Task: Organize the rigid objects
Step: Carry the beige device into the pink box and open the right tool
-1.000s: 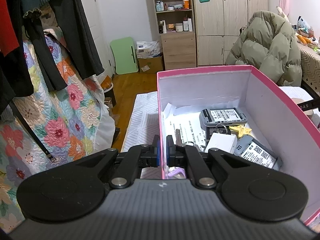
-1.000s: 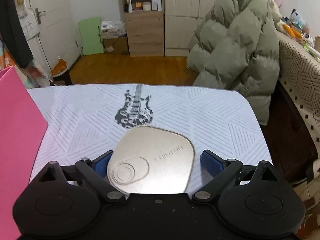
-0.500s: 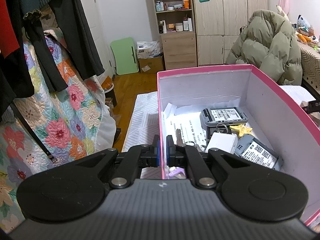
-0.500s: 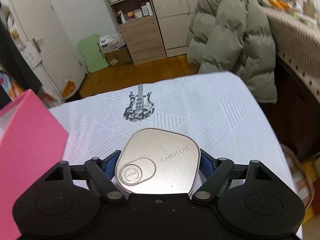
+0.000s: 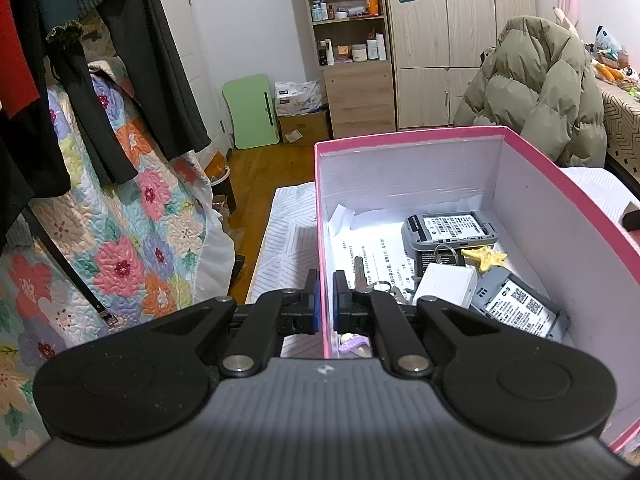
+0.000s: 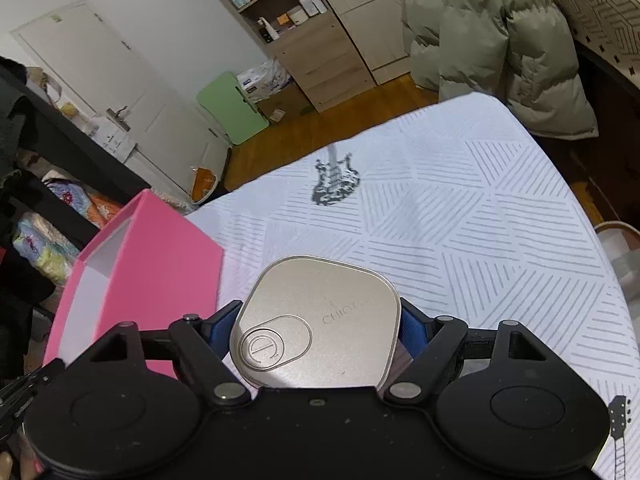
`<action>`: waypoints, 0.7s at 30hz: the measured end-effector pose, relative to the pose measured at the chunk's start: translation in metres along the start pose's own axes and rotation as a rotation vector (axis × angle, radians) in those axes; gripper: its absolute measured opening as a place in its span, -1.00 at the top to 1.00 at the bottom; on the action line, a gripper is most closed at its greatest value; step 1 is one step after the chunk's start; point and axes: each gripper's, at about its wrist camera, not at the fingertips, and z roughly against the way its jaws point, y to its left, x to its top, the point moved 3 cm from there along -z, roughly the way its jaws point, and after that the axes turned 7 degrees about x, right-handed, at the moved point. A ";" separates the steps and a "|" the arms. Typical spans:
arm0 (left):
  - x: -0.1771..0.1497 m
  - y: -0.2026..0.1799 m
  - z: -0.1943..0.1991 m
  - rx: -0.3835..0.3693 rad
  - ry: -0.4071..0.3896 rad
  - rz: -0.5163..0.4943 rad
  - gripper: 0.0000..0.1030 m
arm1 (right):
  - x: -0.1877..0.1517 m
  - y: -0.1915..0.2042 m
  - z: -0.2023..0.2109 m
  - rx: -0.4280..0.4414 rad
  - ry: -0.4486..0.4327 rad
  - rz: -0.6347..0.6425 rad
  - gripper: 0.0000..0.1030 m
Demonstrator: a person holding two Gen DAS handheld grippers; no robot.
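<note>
Gold tin (image 6: pixel 316 320) clamped between right gripper (image 6: pixel 318 326) pads, lifted over white cloth (image 6: pixel 480 240), just beside pink box (image 6: pixel 160 264). Jaws just closed onto it. Best keep tin level, clear box's right wall, lower onto bare floor by keys (image 5: pixel 366 280). Left gripper (image 5: pixel 325 300) pinches box's left wall, angled down, steadying.

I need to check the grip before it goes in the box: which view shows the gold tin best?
The right wrist view: the gold tin fills its centre, clamped between the right gripper pads. The left wrist view shows none of it, only the pink box, whose wall the left gripper pinches.
</note>
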 end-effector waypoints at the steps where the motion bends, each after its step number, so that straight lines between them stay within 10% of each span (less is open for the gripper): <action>1: 0.000 0.000 0.000 0.000 0.000 0.000 0.91 | 0.001 0.004 0.004 0.004 -0.004 0.009 -0.61; 21: 0.000 0.005 0.001 -0.025 -0.003 0.030 0.91 | -0.038 0.155 0.060 0.292 0.001 0.372 -0.61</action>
